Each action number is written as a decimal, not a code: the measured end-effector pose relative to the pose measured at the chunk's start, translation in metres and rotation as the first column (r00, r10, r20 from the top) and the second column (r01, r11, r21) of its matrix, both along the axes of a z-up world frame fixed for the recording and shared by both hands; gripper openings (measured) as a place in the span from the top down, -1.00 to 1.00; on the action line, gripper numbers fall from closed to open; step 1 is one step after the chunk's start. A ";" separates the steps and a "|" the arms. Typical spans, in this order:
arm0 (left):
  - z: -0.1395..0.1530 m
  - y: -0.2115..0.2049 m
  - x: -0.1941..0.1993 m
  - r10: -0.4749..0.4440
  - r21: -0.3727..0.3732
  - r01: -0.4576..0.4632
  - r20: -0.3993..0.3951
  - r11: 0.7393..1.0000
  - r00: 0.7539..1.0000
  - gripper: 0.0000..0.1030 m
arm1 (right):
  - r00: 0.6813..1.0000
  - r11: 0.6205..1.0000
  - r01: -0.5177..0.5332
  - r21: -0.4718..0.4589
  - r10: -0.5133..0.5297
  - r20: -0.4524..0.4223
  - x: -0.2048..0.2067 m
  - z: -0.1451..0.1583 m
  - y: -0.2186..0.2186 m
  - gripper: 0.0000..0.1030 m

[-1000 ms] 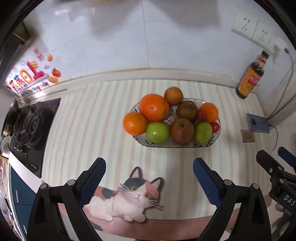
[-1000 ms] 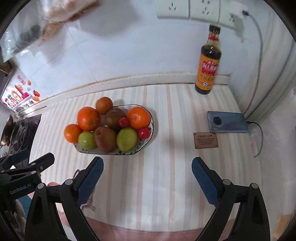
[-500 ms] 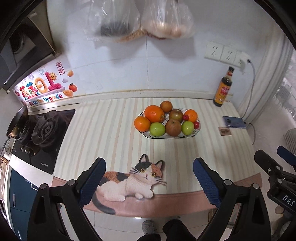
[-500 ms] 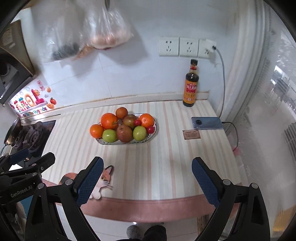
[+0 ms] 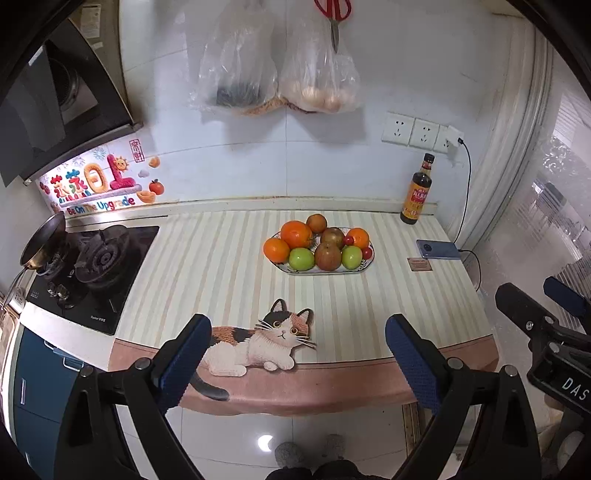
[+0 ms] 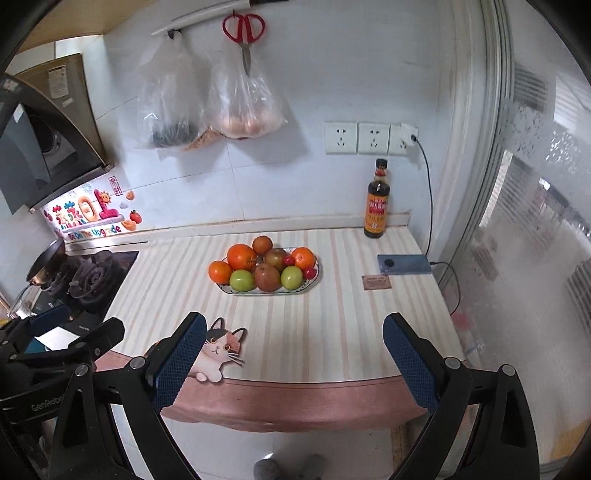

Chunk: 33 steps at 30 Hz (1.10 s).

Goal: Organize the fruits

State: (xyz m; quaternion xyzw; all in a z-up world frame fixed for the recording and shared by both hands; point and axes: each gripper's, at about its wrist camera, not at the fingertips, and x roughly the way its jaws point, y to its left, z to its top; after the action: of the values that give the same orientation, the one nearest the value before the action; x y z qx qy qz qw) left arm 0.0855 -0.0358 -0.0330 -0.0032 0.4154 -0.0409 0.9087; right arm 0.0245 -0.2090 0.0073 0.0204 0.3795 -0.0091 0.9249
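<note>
An oval patterned plate [image 5: 360, 268] [image 6: 310, 285] stands on the striped counter, piled with oranges [image 5: 296, 234] [image 6: 242, 257], green apples [image 5: 301, 258] [image 6: 242, 280], brownish-red apples [image 5: 327, 257] [image 6: 267, 277] and small red fruits [image 5: 366, 253] [image 6: 309, 273]. My left gripper [image 5: 297, 358] is open and empty, held back over the counter's front edge. My right gripper [image 6: 293, 356] is open and empty, also back at the front edge. Each gripper shows at the side of the other's view.
A cat-shaped mat [image 5: 258, 341] [image 6: 221, 349] lies at the counter's front. A gas hob [image 5: 92, 266] with a pan [image 5: 42, 240] is at the left. A sauce bottle [image 5: 417, 192] [image 6: 376, 203], phone [image 5: 439, 250] [image 6: 404, 264] and small card [image 6: 376, 283] are at the right. Bags and scissors [image 6: 244, 33] hang on the wall.
Both grippers have pulled back and up from the plate; the fruit now looks smaller and the counter's front edge and floor show. Both stayed open and empty.
</note>
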 end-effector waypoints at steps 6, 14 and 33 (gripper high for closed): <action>0.010 0.004 -0.014 0.016 -0.012 -0.016 0.031 1.000 0.999 -0.88 | 1.000 1.000 -0.010 0.013 0.010 0.000 -0.010 0.004 -0.003 -0.96; 0.011 0.007 -0.012 0.044 -0.008 -0.044 0.046 0.999 0.998 -0.88 | 1.000 0.998 -0.024 0.050 0.024 0.002 -0.006 0.006 -0.006 -0.98; -0.023 0.014 0.088 0.105 0.067 -0.103 -0.027 0.992 0.994 -0.99 | 0.997 1.000 -0.018 0.017 0.019 -0.074 0.118 -0.032 0.004 -0.99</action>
State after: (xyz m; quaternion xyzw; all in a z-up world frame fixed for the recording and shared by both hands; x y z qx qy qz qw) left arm 0.1737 -0.0217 -0.0560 0.0042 0.4295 0.0203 0.9028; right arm 0.1420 -0.2051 -0.0250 0.0239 0.4135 0.0017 0.9102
